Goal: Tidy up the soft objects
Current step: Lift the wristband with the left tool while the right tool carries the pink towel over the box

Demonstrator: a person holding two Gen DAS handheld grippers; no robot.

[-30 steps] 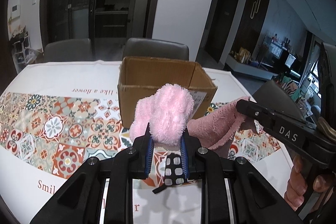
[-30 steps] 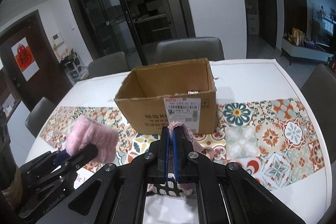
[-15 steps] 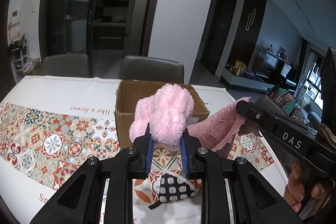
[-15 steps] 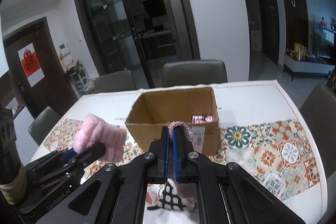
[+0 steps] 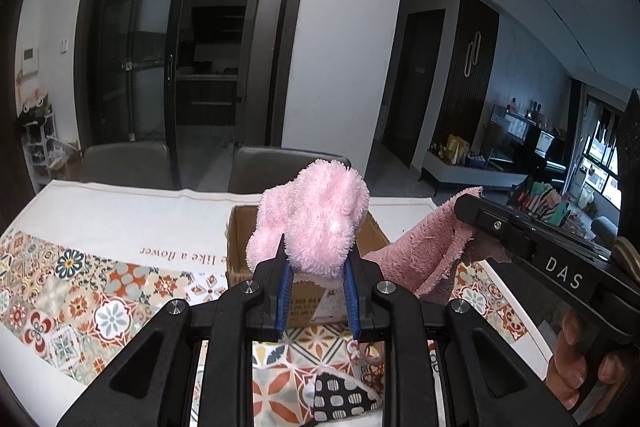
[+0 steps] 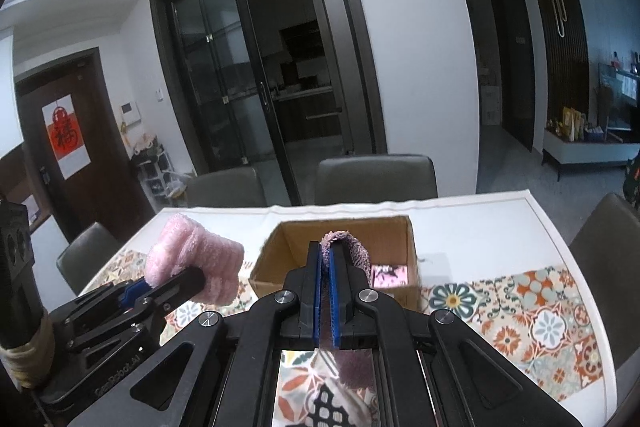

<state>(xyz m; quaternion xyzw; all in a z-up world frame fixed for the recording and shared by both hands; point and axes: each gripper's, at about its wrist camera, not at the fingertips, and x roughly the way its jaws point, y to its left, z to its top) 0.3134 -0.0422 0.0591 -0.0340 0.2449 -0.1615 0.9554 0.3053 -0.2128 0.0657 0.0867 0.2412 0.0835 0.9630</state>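
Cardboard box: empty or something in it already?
Not empty. The right wrist view looks into the open cardboard box and shows a pink patterned item at its bottom; what it is, cannot tell.

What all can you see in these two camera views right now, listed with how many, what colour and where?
Fluffy cloth: one, light pink, bunched between the left gripper's pads, above the table.
Towel: one, dusty pink, pinched at an edge by the right gripper, hanging down.
Cardboard box: one, brown, open-topped, mid-table beyond both grippers; something pink with dark print lies inside.
Patterned cloth: one, black and white, low under the grippers.
Table: one, white cover with a floral tile band.
Chairs: four, grey, around the table.
Glass doors: dark-framed, behind the table.
Red hanging: one, on the brown door at left.
Left gripper: black, blue pads, shut on the fluffy cloth.
Right gripper: black, blue pads, shut on the towel.
Hand: one, on the right gripper's handle.
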